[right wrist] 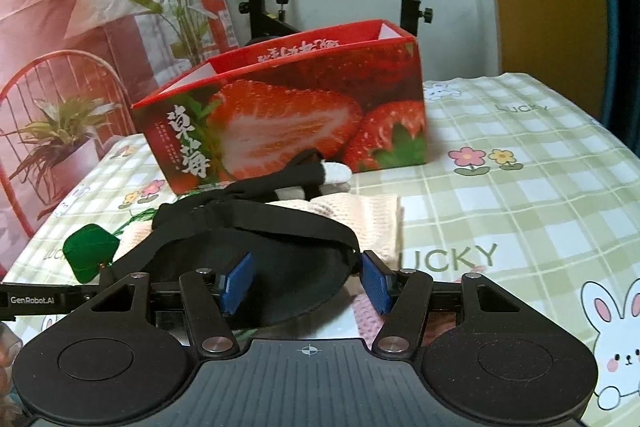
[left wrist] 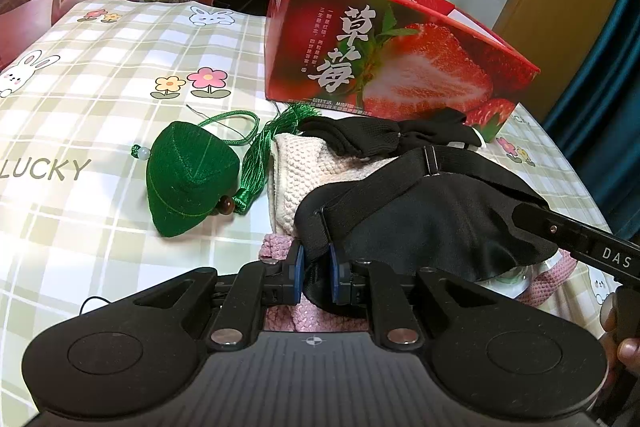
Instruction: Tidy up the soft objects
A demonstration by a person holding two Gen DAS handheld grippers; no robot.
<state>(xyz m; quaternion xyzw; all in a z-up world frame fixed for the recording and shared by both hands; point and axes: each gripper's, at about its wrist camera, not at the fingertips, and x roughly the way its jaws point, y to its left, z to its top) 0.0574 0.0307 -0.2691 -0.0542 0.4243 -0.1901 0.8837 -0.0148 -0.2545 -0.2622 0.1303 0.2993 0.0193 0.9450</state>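
Left gripper (left wrist: 315,269): blue pads clamped on the near end of the black fabric eye mask (left wrist: 432,219), right where its strap loops in
Right gripper (right wrist: 308,285): jaws apart, straddling the mask's other end; whether either pad touches the cloth cannot be told
Mask position: draped on a heap of soft things just ahead of both grippers, over a cream knitted cloth (left wrist: 292,167) and a pink knitted piece (left wrist: 280,247)
Long axis: runs across from one gripper to the other, elastic strap (right wrist: 260,219) stretched along the far edge
Nearer hand: left already has it, so the right is the one with a grasp to finish, by my reading
Target, likely: open red strawberry-print cardboard box (right wrist: 280,123), beyond the heap and straight ahead of the right gripper
Other soft items: green stuffed pouch with tassel (left wrist: 188,183) left of the left gripper; black socks (left wrist: 384,139) between heap and box
Surface: green checked bunny-print cloth (left wrist: 100,99); whether a bed or a desk lies under it cannot be told
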